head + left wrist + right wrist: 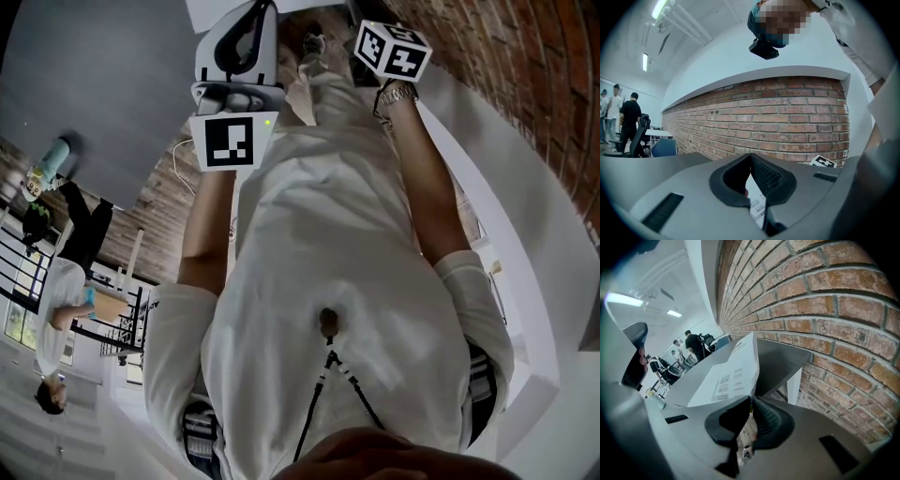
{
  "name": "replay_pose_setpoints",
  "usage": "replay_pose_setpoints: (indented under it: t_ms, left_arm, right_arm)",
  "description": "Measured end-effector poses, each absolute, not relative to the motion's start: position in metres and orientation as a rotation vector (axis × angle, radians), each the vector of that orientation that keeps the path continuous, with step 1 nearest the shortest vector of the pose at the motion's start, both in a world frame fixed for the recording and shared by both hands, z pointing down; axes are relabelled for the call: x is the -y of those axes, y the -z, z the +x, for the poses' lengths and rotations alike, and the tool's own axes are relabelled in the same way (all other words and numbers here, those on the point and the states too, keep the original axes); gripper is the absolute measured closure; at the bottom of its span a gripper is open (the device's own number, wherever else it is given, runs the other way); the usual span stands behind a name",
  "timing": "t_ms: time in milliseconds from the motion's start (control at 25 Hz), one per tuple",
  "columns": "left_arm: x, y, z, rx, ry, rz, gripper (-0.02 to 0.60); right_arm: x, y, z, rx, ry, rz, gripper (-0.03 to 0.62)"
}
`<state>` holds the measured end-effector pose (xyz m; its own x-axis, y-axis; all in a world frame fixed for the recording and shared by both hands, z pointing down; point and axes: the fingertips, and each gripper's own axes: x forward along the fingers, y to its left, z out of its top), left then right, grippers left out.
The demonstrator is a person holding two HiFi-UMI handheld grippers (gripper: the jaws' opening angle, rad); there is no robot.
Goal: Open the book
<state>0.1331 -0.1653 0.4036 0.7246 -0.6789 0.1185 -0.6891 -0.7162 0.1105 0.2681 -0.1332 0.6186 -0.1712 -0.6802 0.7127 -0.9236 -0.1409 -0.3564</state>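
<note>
Obs: left hand-held gripper (751, 156) pressed shut on book (758, 209); right hand-held gripper (750, 399) pinching printed page (726, 376). Best: hold left steady, swing right outward slowly, no tearing.

The book (736, 366) rises from between the right gripper's (750, 401) jaws, with the table (783, 357) behind it and the brick wall (825, 310) close on the right. A printed page (758, 206) sits between the left gripper's (751, 157) jaws, the same wall straight ahead. People (628, 117) stand well off to the left.
</note>
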Motion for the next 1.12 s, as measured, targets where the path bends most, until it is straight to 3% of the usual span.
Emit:
replay_pose_setpoints:
  t_ms: [1120]
  left_arm:
    - [0.174,-0.406,0.13,1.167,-0.11,2.747,0.56]
  right_arm:
    - [0.127,-0.665,0.294,1.71,-1.345,1.834,0.546]
